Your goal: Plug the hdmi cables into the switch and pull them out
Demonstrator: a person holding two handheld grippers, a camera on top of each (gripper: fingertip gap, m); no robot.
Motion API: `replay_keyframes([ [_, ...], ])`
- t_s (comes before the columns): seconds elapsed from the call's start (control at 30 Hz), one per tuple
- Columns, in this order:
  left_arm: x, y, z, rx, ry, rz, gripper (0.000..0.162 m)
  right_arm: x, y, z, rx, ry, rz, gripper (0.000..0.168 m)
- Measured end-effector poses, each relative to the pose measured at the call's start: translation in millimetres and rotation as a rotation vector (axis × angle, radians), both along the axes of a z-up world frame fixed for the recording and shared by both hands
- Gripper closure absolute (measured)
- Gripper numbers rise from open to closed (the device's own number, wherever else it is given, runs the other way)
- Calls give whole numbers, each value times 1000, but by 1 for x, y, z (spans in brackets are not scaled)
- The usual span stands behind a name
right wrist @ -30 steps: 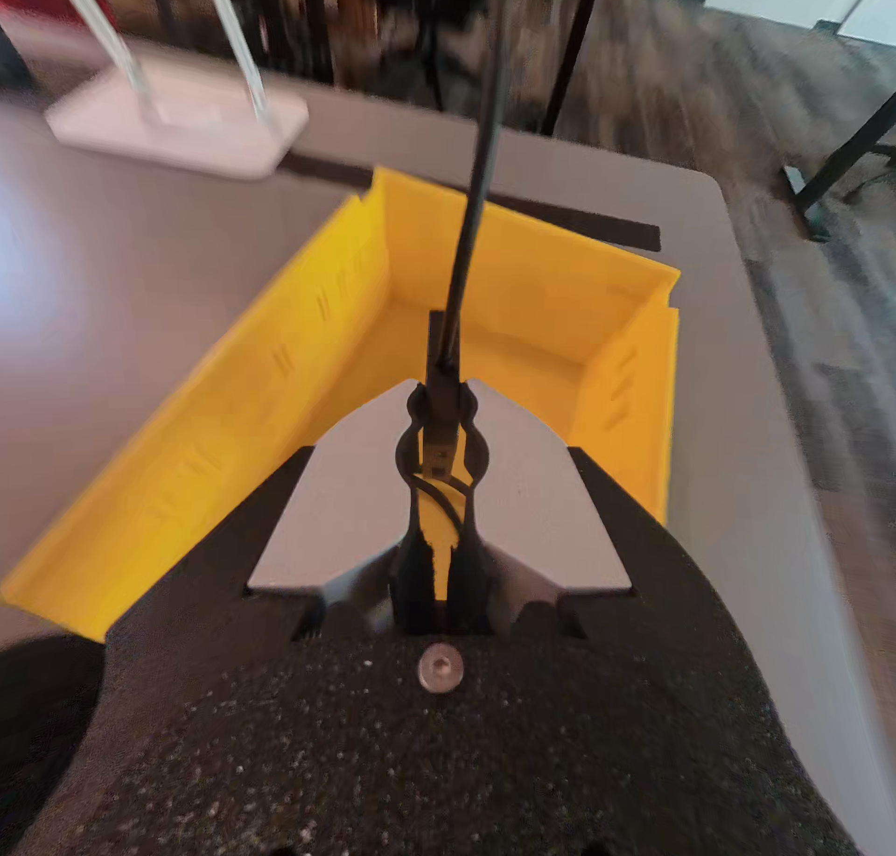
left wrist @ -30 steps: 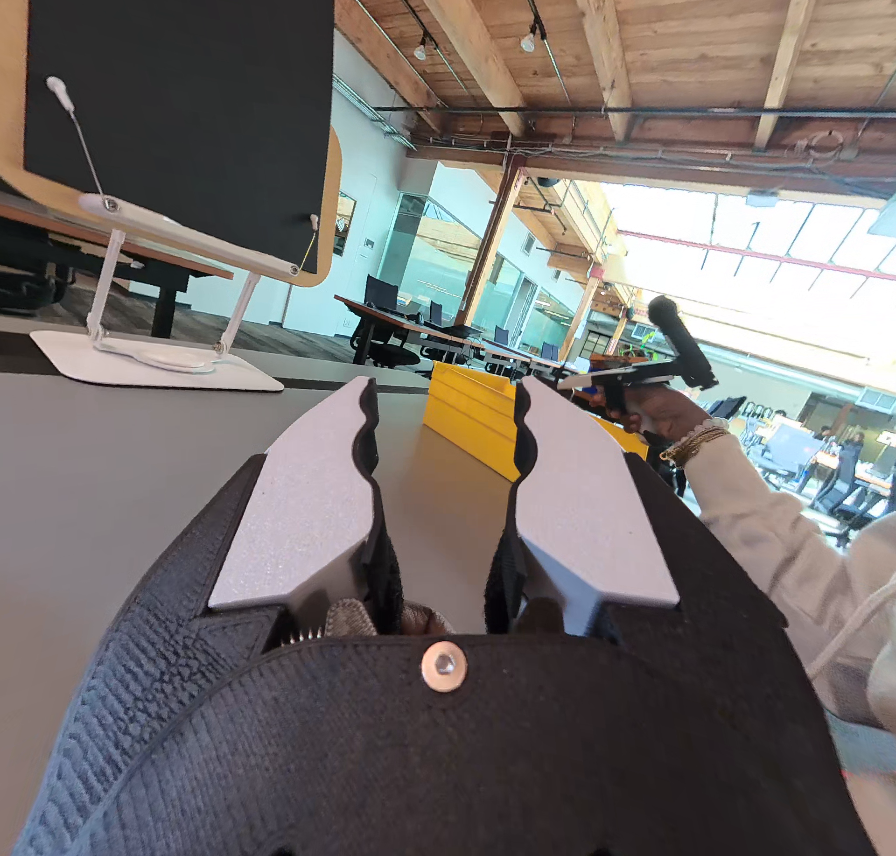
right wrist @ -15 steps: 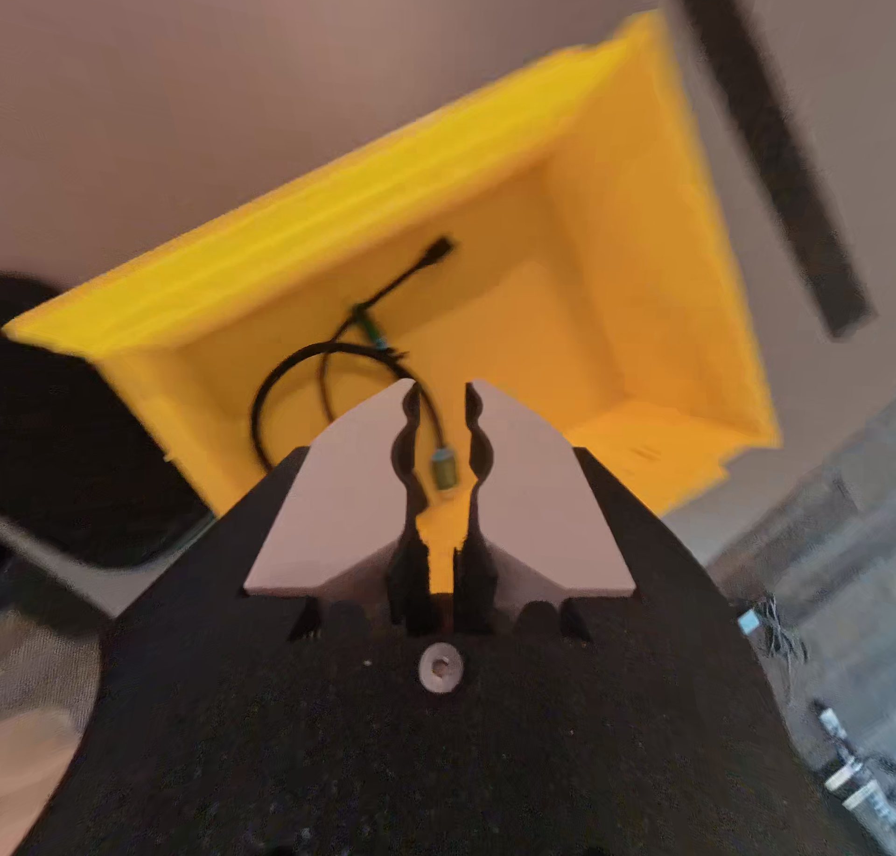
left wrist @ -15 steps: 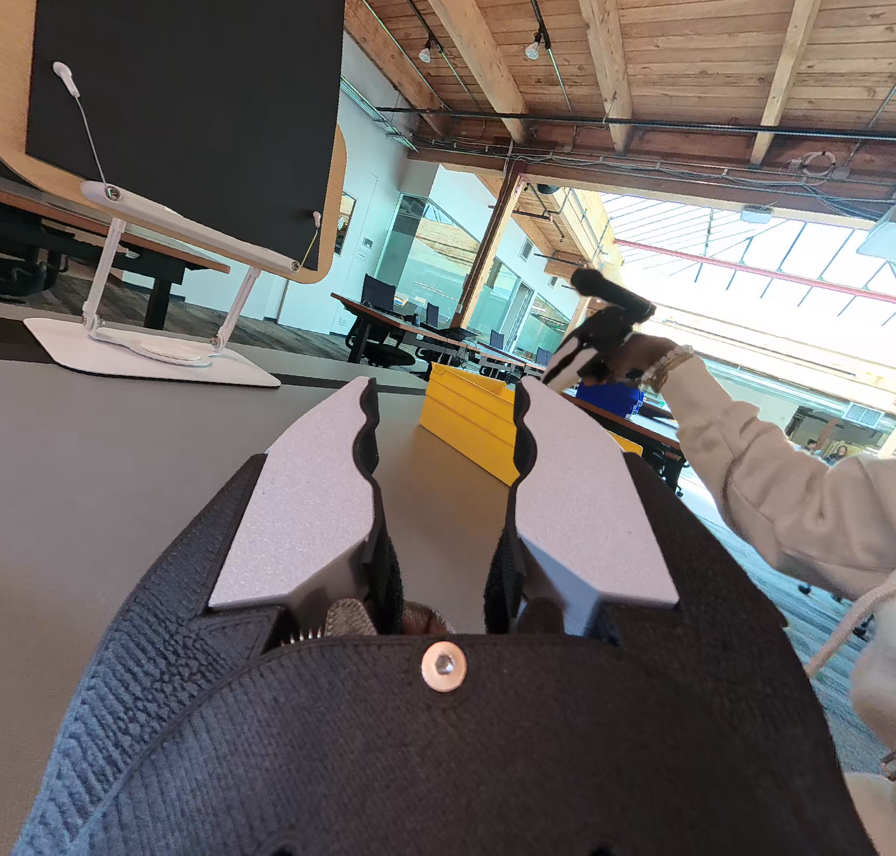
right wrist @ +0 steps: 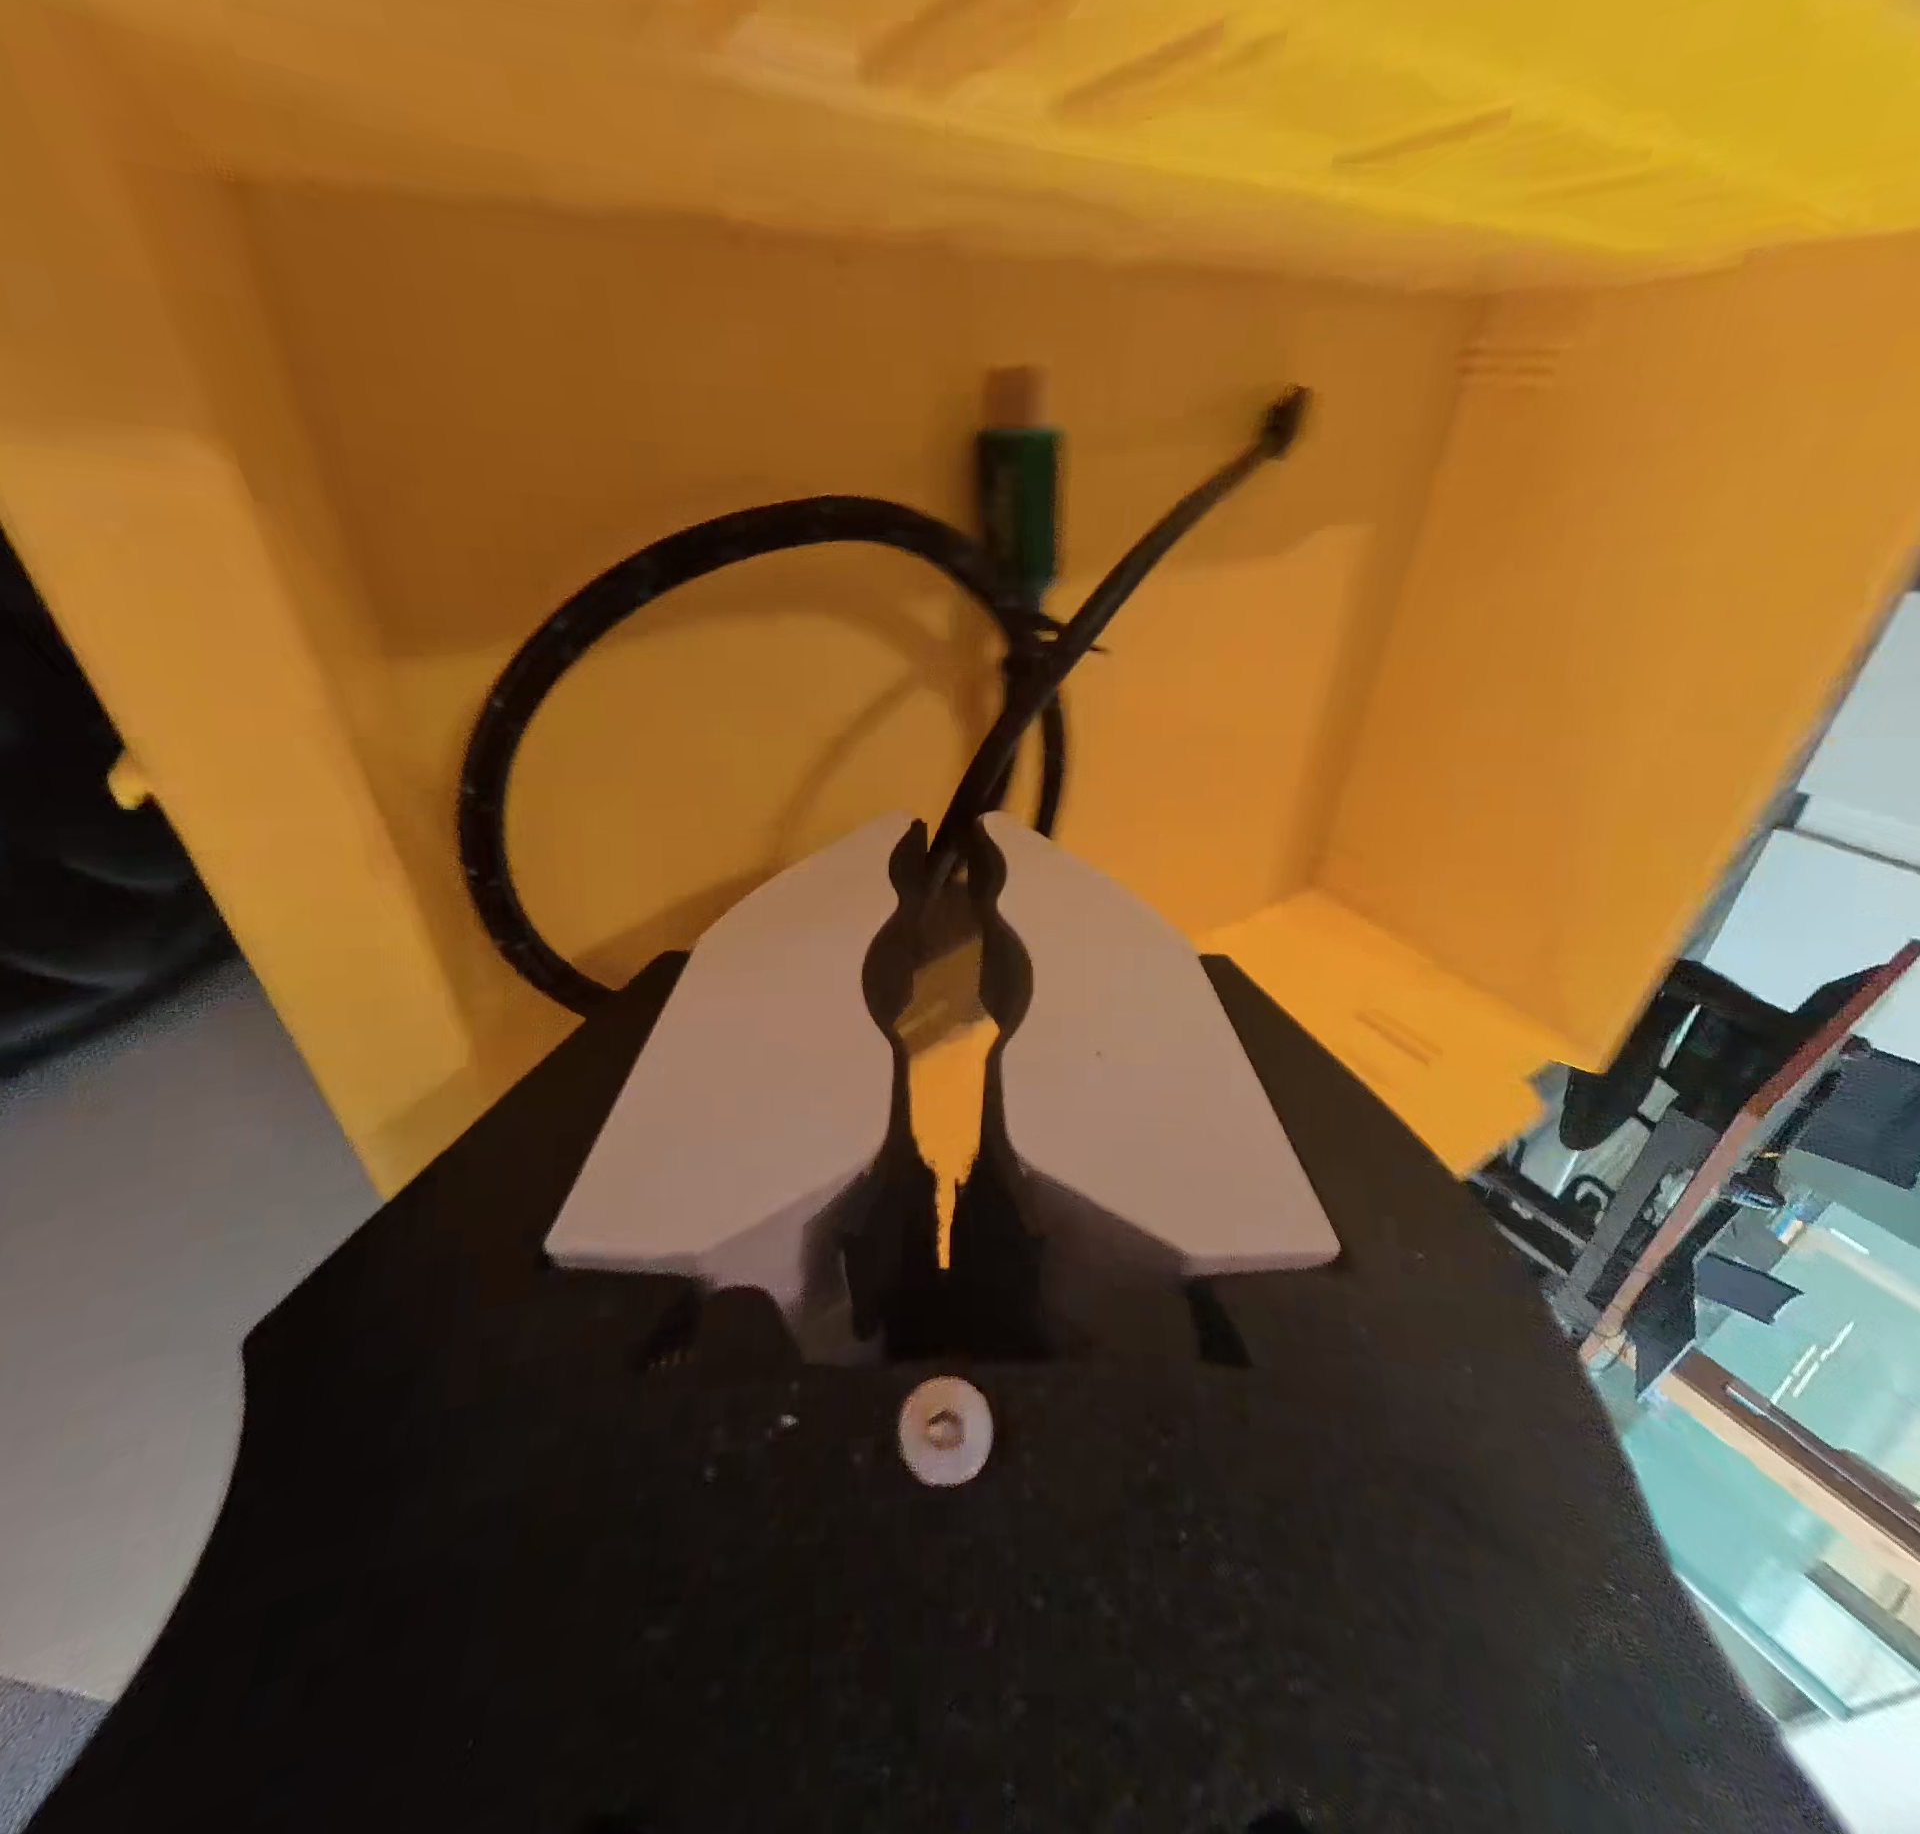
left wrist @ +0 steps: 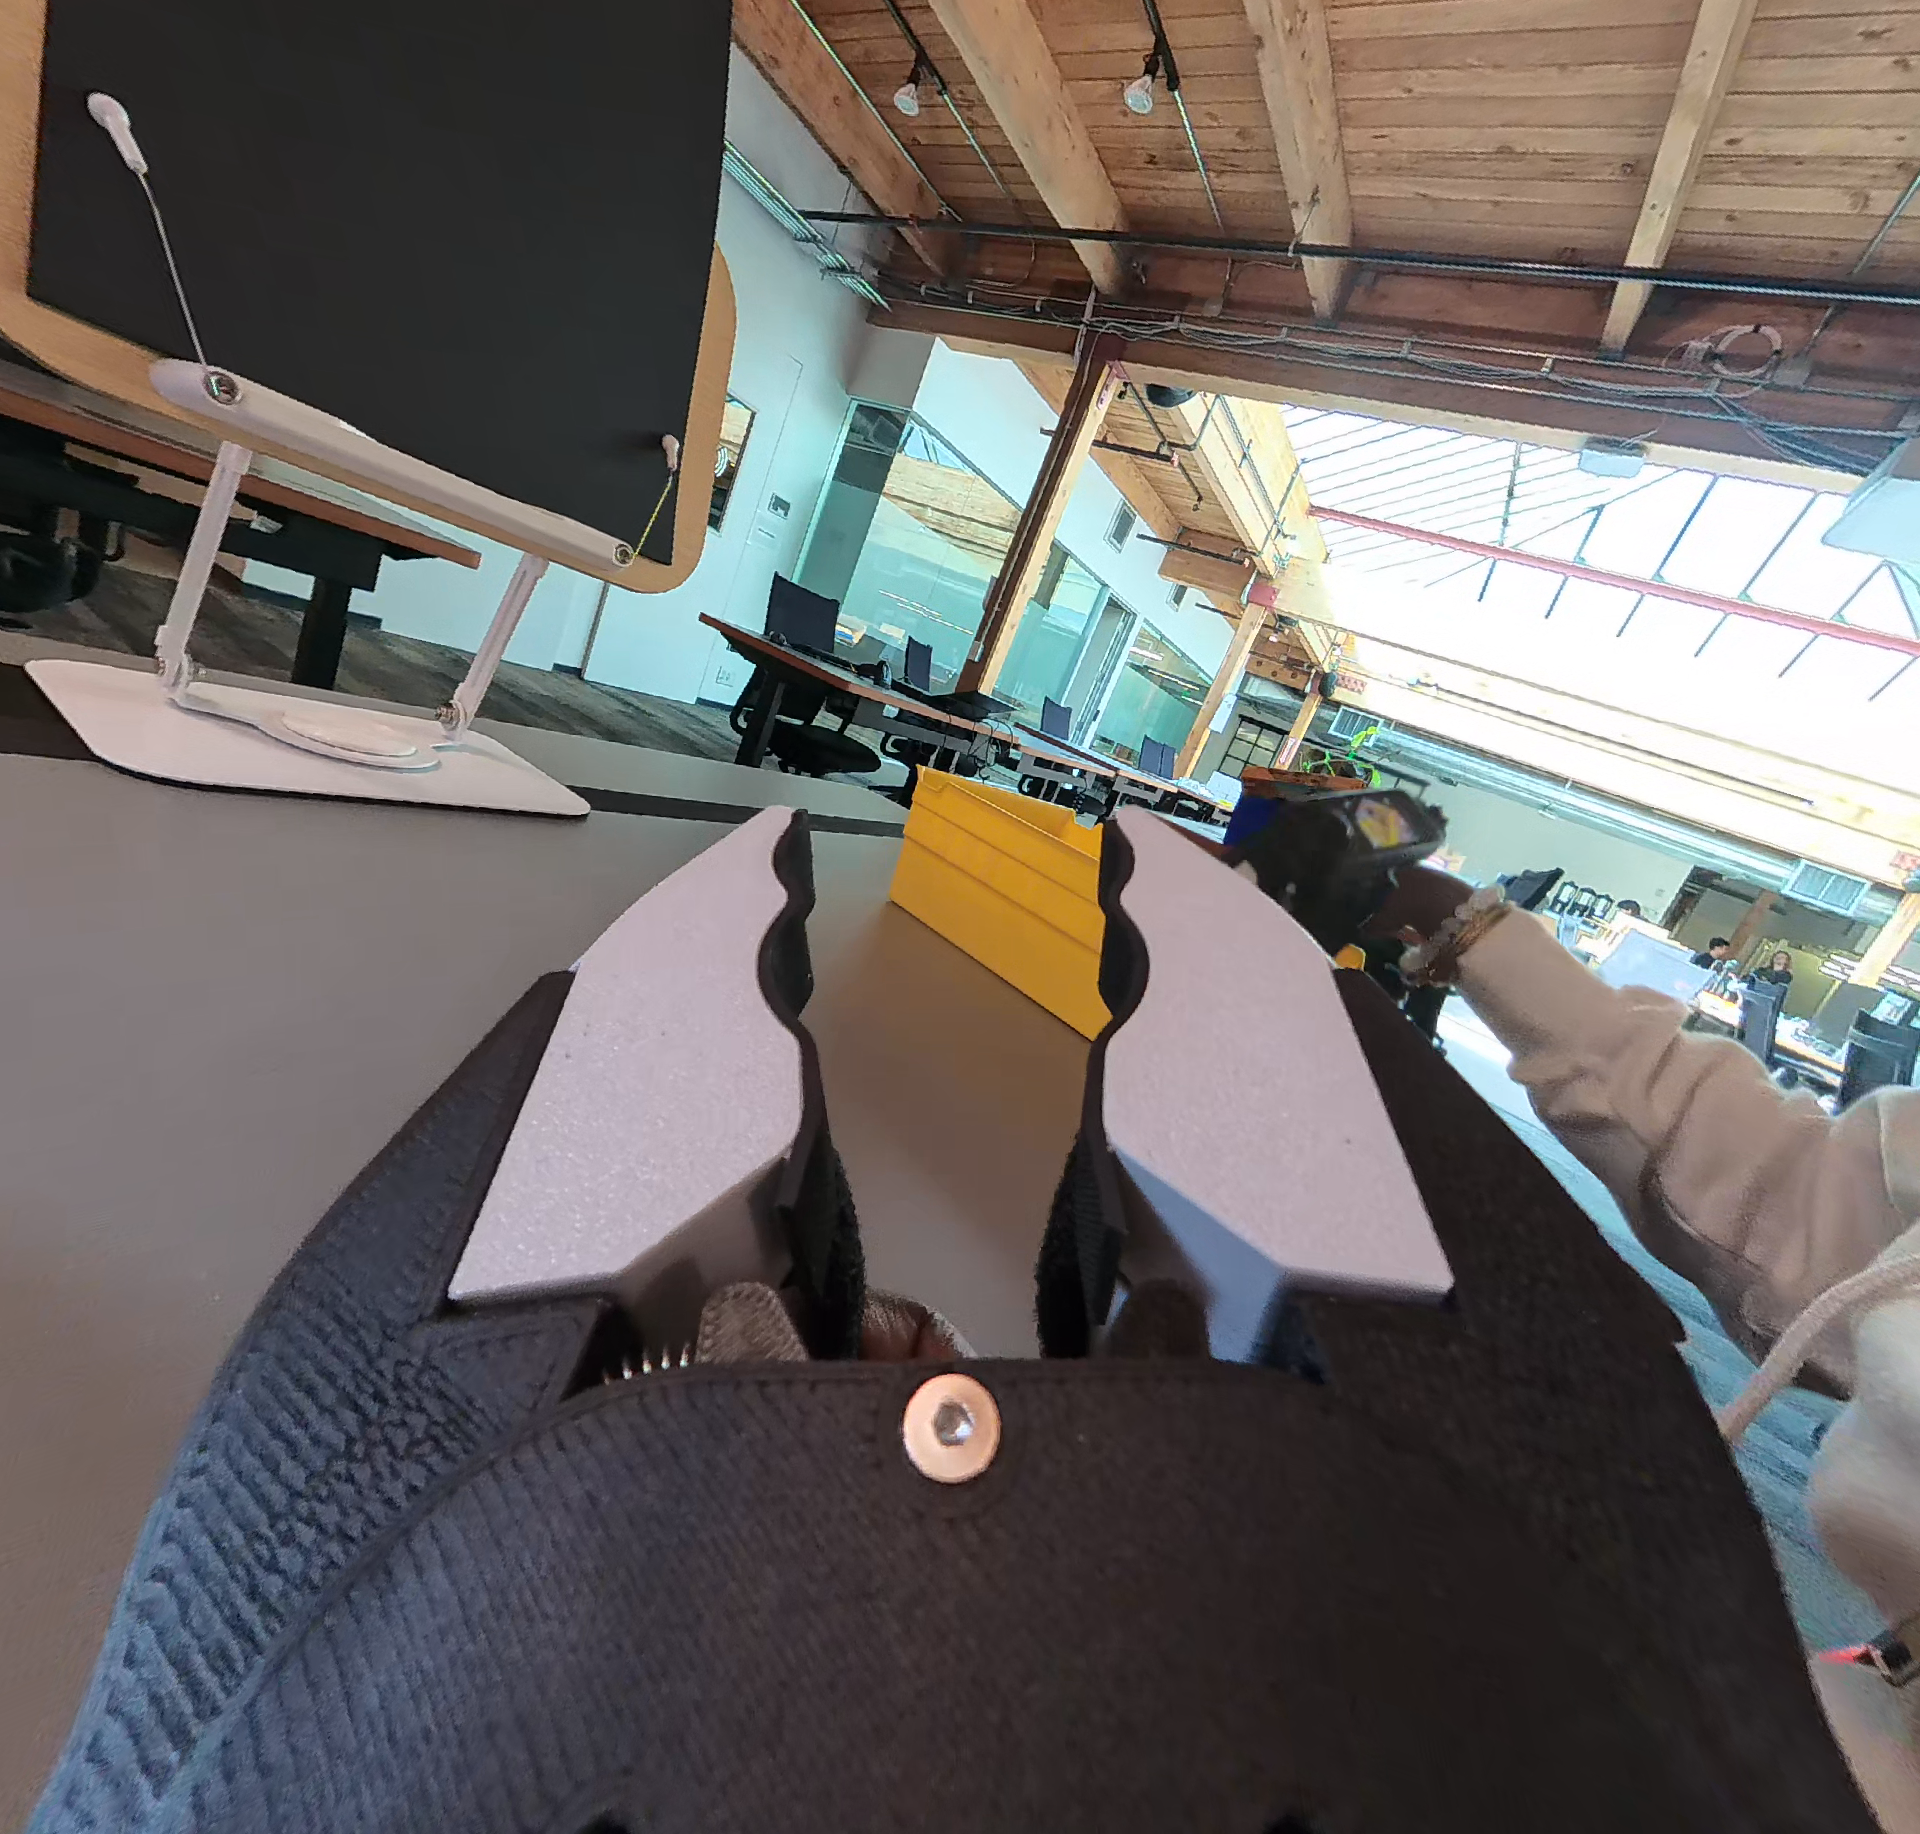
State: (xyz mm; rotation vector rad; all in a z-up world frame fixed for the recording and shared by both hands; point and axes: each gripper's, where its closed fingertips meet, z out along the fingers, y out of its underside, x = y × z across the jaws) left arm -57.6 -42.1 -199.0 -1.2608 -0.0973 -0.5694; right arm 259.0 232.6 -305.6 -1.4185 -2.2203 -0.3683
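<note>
Yellow bin: cable between right fingers.

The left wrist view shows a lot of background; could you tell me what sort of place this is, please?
Most likely an open-plan office in a converted industrial loft. Rows of desks with office chairs stretch into the distance, a timber-beam ceiling carries track lights, and glass partitions wall off rooms.

A white stand props a black board (wood-edged) on the grey table.
</note>
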Motion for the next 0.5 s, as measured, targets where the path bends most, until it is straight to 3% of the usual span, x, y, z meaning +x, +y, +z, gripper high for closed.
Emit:
replay_keyframes([
  [0.1, -1, 0, 0, -2, -8, -2, 109, -10, 7, 37, -66, 58, 33, 162],
  [0.2, -1, 0, 0, -3, -8, -1, 109, -13, 23, 56, -139, -9, 70, 164],
  [0.4, -2, 0, -1, -4, -24, -5, 110, -9, 62, 34, -431, -239, -93, 164],
  [0.5, -3, 1, -1, -4, -39, -10, 110, -17, 109, 28, -311, -254, -151, 160],
])
